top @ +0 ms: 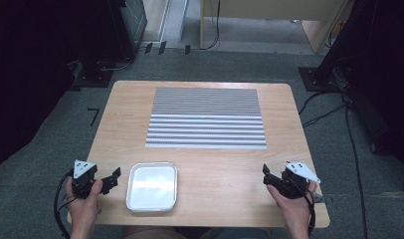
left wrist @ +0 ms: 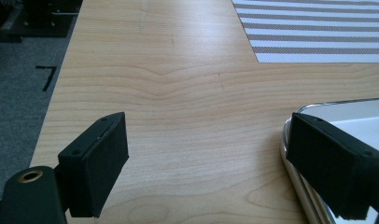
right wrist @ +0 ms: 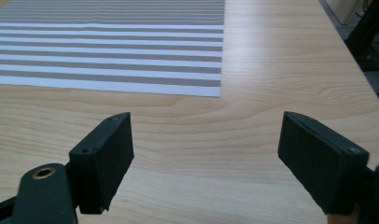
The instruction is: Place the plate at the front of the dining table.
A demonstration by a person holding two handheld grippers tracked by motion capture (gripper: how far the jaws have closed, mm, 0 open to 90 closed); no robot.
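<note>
Hovering with jaws spread and empty, left gripper (top: 112,179) just left of tray (top: 152,186) at near table (top: 215,169) edge, tray's long axis running front-to-back, right gripper (top: 267,175) likewise released, well apart to tray's right, striped mat (top: 206,118) beyond.

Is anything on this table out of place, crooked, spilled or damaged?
Nothing stands out. The striped mat lies flat and square to the table. The metal tray sits level near the front edge, empty and clean, with no spill. The left gripper and the right gripper are both open and hold nothing.
</note>
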